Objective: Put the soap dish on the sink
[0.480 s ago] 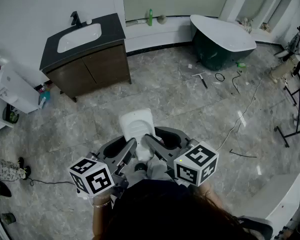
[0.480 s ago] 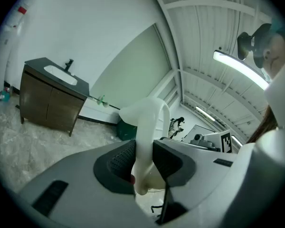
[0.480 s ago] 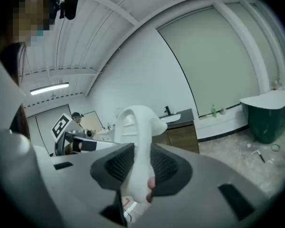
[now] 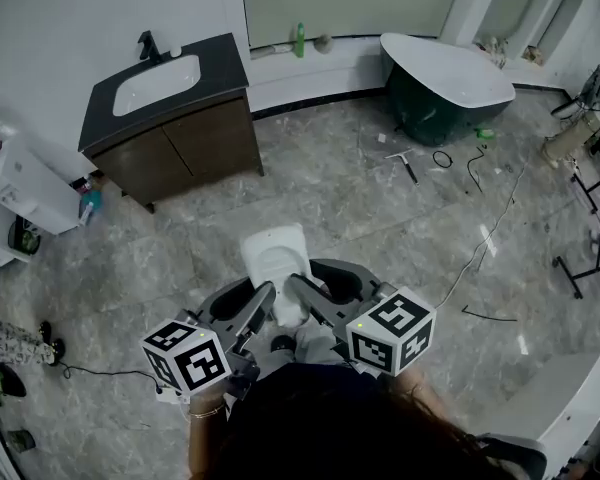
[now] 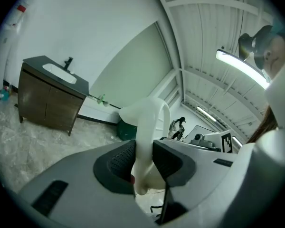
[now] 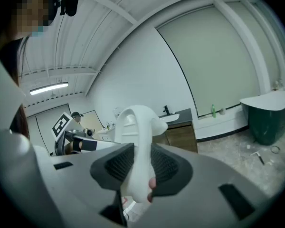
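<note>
Fingers (image 5: pixel 119 161) of the left gripper (image 5: pixel 143 158) and of the right gripper (image 6: pixel 138 167) pinch the white soap dish (image 4: pixel 276 258) from either side, above the floor (image 4: pixel 380 208), well apart from the sink (image 4: pixel 158 81).

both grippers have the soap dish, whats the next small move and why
Probably carry it forward and to the left, toward the sink. The left gripper and right gripper are both clamped on the white soap dish, one on each side. It hangs over the marble floor, well short of the vanity by the wall, so it cannot be set down yet.
</note>
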### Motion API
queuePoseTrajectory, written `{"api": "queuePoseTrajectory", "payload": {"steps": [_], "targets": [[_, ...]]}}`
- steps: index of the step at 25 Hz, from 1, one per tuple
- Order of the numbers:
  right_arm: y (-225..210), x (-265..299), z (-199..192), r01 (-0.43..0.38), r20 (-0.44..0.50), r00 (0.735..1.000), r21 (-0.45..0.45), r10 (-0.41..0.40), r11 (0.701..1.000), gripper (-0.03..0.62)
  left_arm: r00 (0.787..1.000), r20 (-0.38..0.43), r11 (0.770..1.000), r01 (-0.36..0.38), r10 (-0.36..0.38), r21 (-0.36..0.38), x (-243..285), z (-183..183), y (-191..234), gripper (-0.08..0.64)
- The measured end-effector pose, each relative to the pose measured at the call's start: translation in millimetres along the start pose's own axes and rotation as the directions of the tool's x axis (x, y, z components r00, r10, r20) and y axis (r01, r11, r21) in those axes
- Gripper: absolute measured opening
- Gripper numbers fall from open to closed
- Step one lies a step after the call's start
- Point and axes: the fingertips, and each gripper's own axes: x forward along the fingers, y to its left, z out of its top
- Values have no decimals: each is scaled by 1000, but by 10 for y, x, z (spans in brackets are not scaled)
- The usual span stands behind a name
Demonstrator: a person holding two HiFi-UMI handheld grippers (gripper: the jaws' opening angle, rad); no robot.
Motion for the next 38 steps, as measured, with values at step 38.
{"api": "queuePoseTrajectory", "payload": {"steps": [38], "targets": [[-1730, 2879, 1627, -35, -47, 998, -2, 35, 999, 120, 997, 46, 998, -61, 62, -11, 1477, 2468, 2329, 107]]}}
